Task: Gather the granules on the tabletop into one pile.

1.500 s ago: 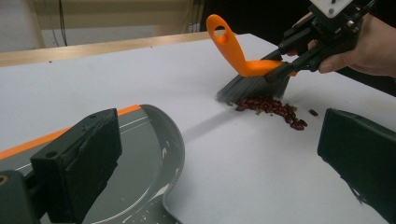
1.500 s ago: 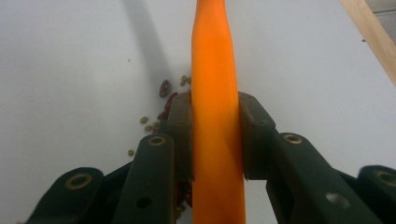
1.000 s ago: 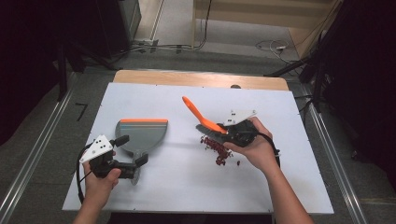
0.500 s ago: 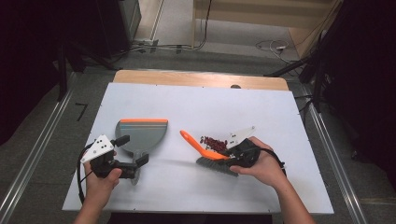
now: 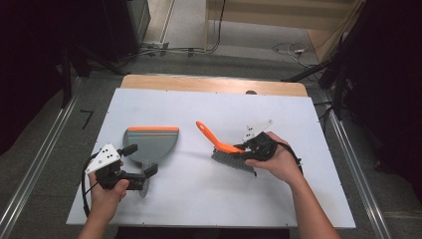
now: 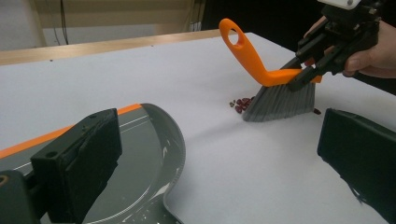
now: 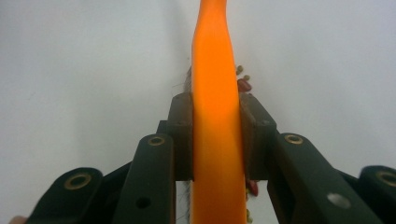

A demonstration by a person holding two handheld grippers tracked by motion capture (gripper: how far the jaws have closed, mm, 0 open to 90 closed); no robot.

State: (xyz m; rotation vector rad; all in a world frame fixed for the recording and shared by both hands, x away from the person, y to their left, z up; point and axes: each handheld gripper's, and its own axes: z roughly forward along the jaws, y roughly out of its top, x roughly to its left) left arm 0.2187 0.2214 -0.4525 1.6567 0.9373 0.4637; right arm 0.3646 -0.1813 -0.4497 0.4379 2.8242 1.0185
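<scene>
From the high view I'm seeing my right gripper, pinching the brush, now lowered onto the table over the beans, while the left gripper view is showing my left gripper spread beside the dustpan, bristles behind beans, and the right gripper view is showing jaws clamping the handle, ready to sweep.

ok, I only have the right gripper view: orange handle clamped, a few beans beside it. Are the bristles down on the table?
Observer: Yes. In the left gripper view the bristles of the brush rest on the white table.
Operator: Where's the dustpan?
Observer: The grey dustpan lies flat to the left in the high view, apart from the brush, its orange lip facing away from the person.
Operator: Left gripper on it?
Observer: The left gripper sits at the pan's handle end with its jaws apart, not clamped.
Operator: And the beans?
Observer: A small pile of red beans lies against the bristles on the dustpan's side.
</scene>
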